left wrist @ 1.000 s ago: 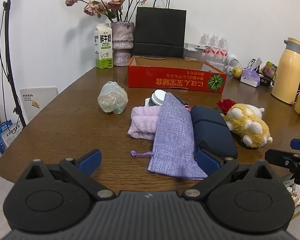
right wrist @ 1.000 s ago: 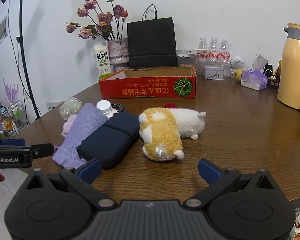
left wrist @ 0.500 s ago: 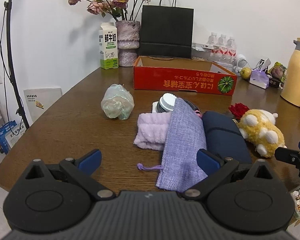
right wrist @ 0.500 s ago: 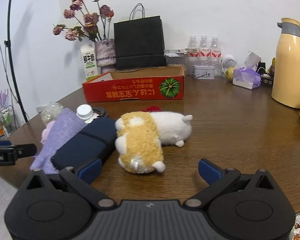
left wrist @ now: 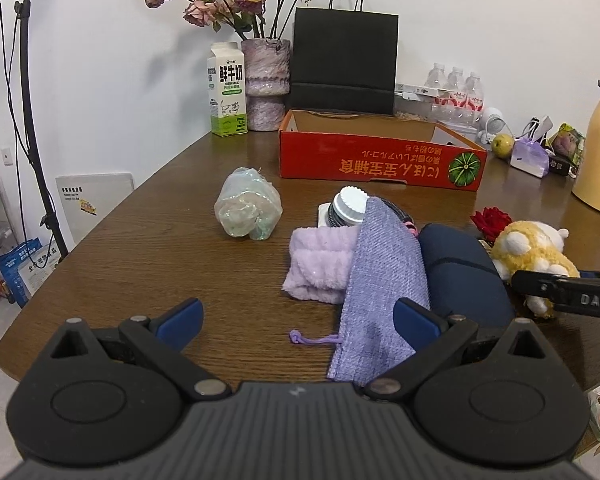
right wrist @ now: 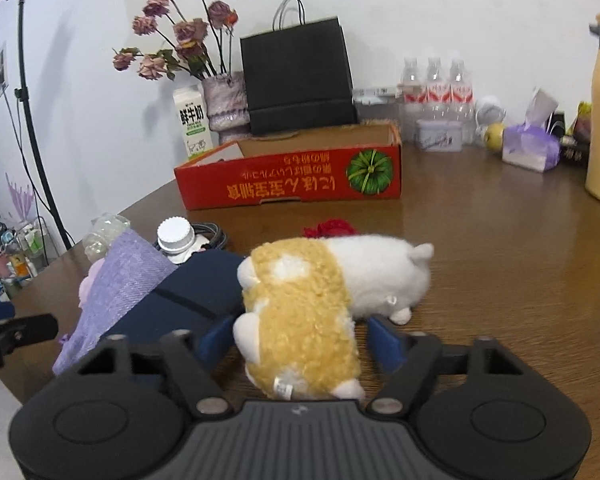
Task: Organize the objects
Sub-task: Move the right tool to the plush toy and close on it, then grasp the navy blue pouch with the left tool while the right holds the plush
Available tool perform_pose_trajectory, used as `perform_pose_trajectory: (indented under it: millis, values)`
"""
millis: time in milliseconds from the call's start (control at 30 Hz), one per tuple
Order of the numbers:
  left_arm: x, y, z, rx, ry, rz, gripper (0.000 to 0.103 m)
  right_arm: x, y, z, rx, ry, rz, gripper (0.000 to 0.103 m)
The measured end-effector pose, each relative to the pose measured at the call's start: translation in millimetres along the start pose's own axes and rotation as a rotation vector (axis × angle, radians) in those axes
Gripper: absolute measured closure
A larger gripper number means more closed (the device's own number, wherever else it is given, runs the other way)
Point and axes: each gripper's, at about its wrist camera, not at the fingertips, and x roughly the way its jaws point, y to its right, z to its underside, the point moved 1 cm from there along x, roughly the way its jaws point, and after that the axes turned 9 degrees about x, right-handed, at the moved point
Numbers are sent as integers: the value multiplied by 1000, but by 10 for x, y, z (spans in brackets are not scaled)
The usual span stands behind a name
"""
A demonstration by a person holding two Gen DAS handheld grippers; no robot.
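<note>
Left wrist view: the left claw hangs wide apart and empty over the near edge of the wooden worktop, its blue pads touching nothing. Ahead lies a cluster of loose items: a crumpled clear plastic bag, a folded lilac towel, a purple drawstring pouch draped across it, a white-capped bottle, a navy zip case and a yellow-and-white plush toy at far right, beside a red fabric rose. The open red cardboard box, apparently where things belong, stands well behind them. The tip of the right claw crosses in front of the toy.

Right wrist view: the right claw sits with its jaws part open on either side of the plush toy, the blue pads close against its flanks; whether they already press the fur cannot be told, and the toy rests on the worktop just beside the navy zip case. The toy looks light, soft and squashy, so a grip across its plump middle should hold well, though the pile may compress and slip. The red cardboard box waits beyond, well apart
</note>
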Motion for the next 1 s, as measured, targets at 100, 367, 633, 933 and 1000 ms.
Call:
perform_pose_trajectory:
  millis: [100,367,633,933,1000]
  values:
    - [2,4,-7,-1,-2,0,0,21,-14,11,-3,0,-6,51]
    - [-7,126,-38,32,-9,50,0,-217,33,40,-35,136,-1,55]
    - [-31,330,-168,59,-13,98,0,-410,91,25,-34,190,-1,55]
    - [12,719,-402,157,-5,149,0,-581,264,43,-18,226,23,55]
    - [79,838,-459,190,-27,167,0,-601,298,46,-16,230,26,55]
